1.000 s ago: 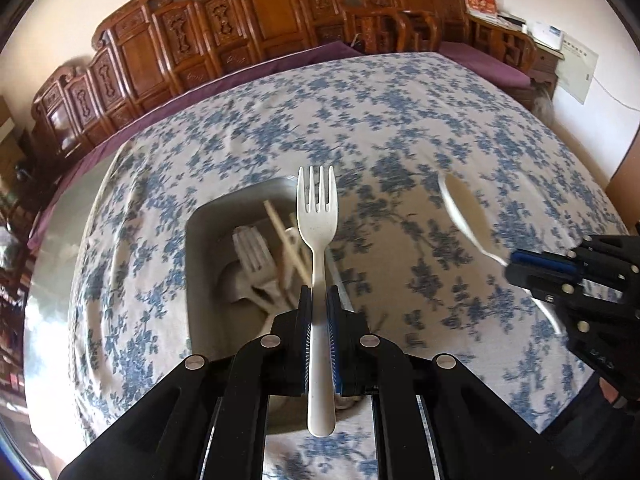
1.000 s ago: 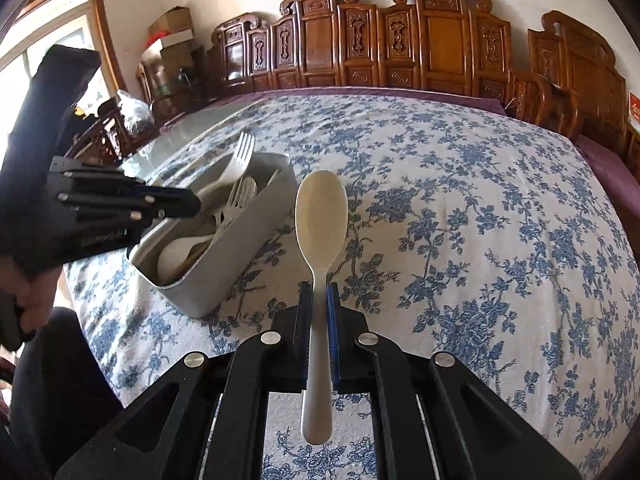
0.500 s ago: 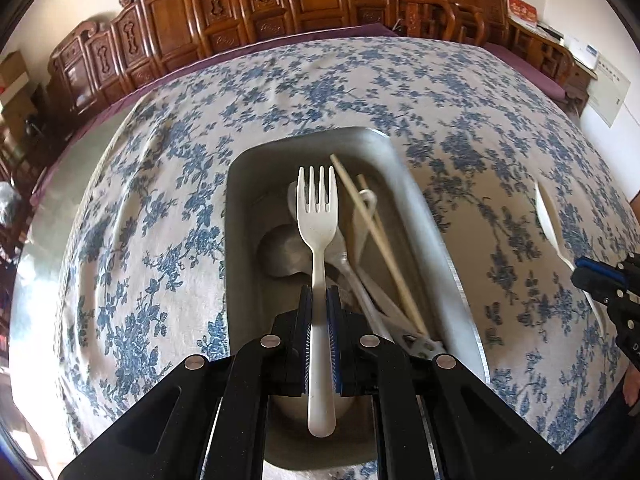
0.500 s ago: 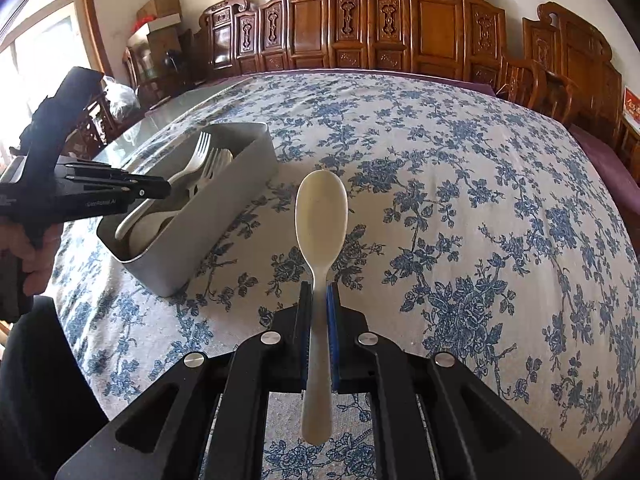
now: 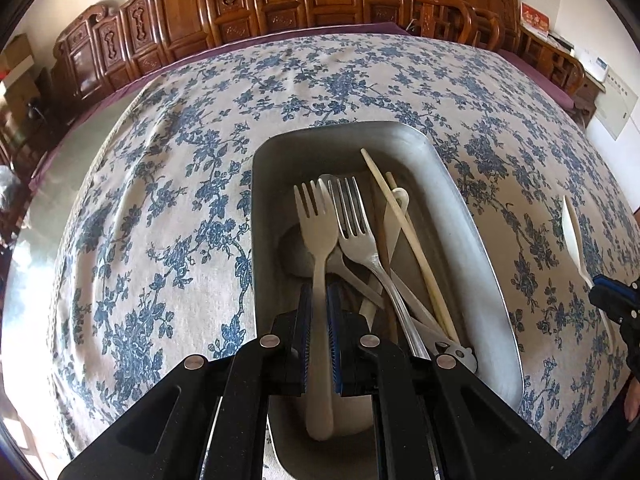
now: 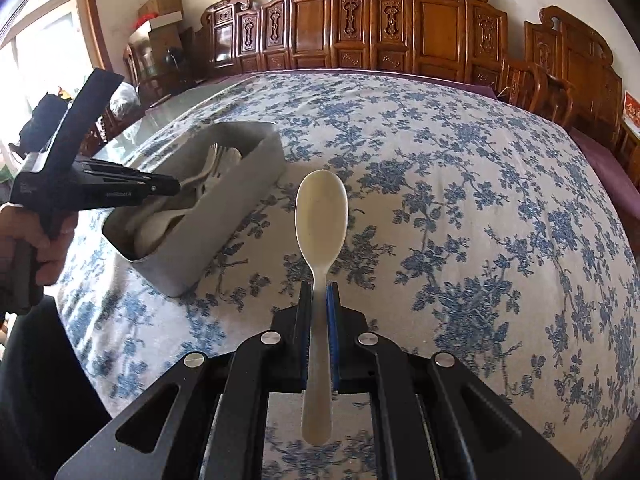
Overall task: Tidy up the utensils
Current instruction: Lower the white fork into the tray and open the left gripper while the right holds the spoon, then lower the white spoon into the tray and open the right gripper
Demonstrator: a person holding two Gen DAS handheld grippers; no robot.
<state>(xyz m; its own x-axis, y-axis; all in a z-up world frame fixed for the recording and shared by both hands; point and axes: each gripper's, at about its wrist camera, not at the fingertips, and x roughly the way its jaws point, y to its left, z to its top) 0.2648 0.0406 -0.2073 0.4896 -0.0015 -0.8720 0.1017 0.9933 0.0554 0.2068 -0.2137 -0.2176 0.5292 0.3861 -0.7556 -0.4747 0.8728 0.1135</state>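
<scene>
- Blue-flowered tablecloth [image 6: 460,208] covers the table.
- Near: left gripper [image 5: 319,304] clamps a pale fork [image 5: 318,240] over the metal tray [image 5: 472,216]; right gripper [image 6: 319,304] pinches a pale spoon [image 6: 321,216] above bare cloth.
- Far: carved wooden chairs [image 6: 436,28].

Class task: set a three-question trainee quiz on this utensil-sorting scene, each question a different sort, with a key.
1. True or false: the left gripper is shut on a cream fork over the metal tray.
2. Multiple choice: what does the right gripper hold? A) chopsticks B) cream spoon C) metal fork
3. Fill in: the spoon is held above the floral ____, outside the tray.

Key: 1 true; 2 B; 3 tablecloth
</scene>
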